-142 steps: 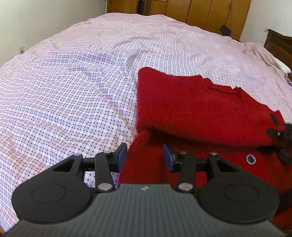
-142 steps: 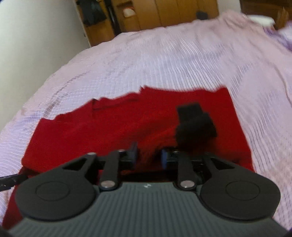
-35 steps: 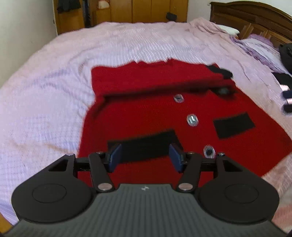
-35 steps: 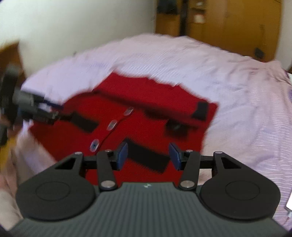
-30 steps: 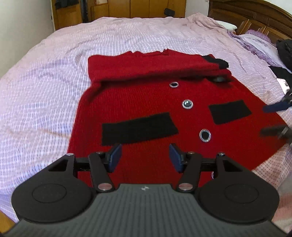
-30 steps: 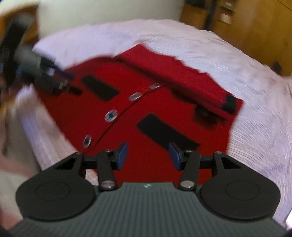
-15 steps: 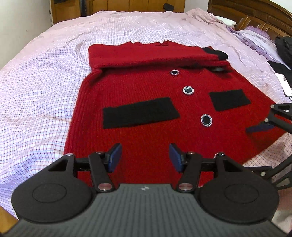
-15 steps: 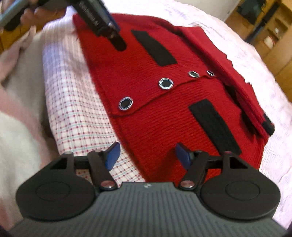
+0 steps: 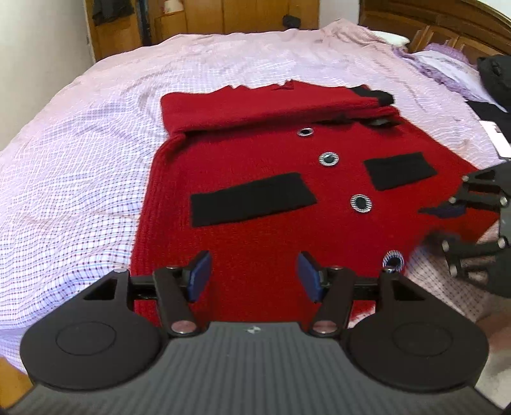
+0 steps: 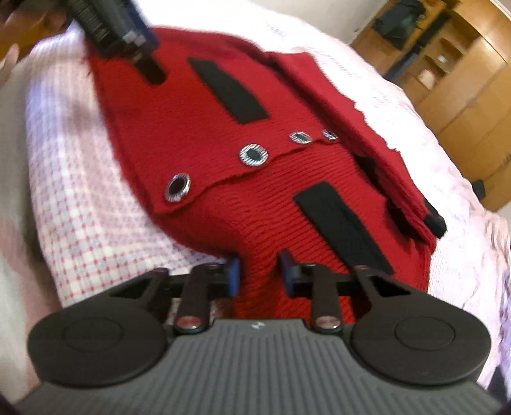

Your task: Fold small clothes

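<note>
A red knitted cardigan (image 9: 271,153) with black pocket patches and round buttons lies spread on the checked bedsheet (image 9: 80,159), its upper part folded over. My left gripper (image 9: 254,276) hovers over the near hem, its jaws opening a little, and nothing is pinched between them. It also shows at the top left of the right wrist view, the left gripper (image 10: 140,41) over the hem's far corner. My right gripper (image 10: 258,274) is closing, and a bunched ridge of the red hem fills the gap between its blue pads. From the left wrist view the right gripper (image 9: 442,225) sits at the cardigan's right corner.
A dark wooden headboard (image 9: 447,28) and purple pillows (image 9: 447,60) stand at the far right, with black items (image 9: 495,79) beside them. Wooden wardrobes (image 10: 463,79) line the far wall. The bed's near edge runs just below both grippers.
My right gripper has dropped onto the hem and its jaws have gone from wide apart to pinching the red fabric. The left gripper has stayed over the near hem.
</note>
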Demonstrator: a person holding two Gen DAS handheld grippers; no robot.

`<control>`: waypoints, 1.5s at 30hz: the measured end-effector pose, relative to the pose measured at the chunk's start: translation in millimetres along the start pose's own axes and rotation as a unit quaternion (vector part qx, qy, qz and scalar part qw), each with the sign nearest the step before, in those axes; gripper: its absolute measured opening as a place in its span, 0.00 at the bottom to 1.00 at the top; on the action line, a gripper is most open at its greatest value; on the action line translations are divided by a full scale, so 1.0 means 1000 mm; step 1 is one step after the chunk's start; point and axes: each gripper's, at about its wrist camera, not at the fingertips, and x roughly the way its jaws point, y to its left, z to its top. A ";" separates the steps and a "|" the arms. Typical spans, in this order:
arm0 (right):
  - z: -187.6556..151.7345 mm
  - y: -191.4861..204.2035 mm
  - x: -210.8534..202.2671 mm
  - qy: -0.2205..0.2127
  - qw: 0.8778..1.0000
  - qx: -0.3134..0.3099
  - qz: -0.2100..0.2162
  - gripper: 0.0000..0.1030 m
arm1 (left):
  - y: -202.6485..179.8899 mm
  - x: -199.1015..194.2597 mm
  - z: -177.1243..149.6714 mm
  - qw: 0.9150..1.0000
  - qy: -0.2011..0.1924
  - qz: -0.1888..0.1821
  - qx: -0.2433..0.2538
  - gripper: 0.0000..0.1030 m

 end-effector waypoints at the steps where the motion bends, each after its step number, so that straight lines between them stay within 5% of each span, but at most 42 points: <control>1: 0.001 -0.005 -0.002 -0.005 1.000 0.017 0.000 0.18 | -0.002 -0.002 -0.001 1.000 -0.002 -0.006 0.005 0.64; 12: 0.014 -0.051 -0.007 -0.041 0.987 0.150 0.032 0.16 | -0.038 -0.012 -0.018 0.995 -0.004 -0.055 0.083 0.73; 18: 0.018 -0.061 -0.012 -0.054 0.982 0.178 0.031 0.16 | -0.052 0.008 -0.026 0.993 0.013 -0.015 0.113 0.73; 24: 0.012 -0.058 -0.014 -0.050 0.981 0.182 0.039 0.18 | -0.039 0.031 -0.020 0.991 0.000 0.068 0.119 0.72; 26: 0.007 -0.054 -0.015 -0.047 0.982 0.177 0.044 0.22 | -0.034 0.041 -0.016 0.990 0.001 0.080 0.116 0.64; 28: 0.000 -0.050 -0.016 -0.039 0.984 0.167 0.048 0.35 | -0.031 0.046 -0.011 0.991 -0.001 0.082 0.106 0.44; 31: -0.013 -0.041 -0.018 -0.025 0.988 0.146 0.040 0.53 | -0.025 0.045 -0.002 0.995 -0.009 0.069 0.077 0.37; 37: -0.031 -0.032 -0.016 0.015 0.995 0.099 -0.025 0.54 | -0.018 0.048 0.002 0.996 0.001 0.069 0.061 0.39; 42: -0.039 -0.047 -0.018 0.014 0.990 0.140 -0.026 0.54 | -0.020 0.054 -0.001 0.995 0.003 0.083 0.056 0.39; 45: -0.036 -0.043 -0.029 0.006 0.989 0.149 -0.007 0.54 | -0.016 0.047 0.004 0.997 -0.010 0.070 0.031 0.30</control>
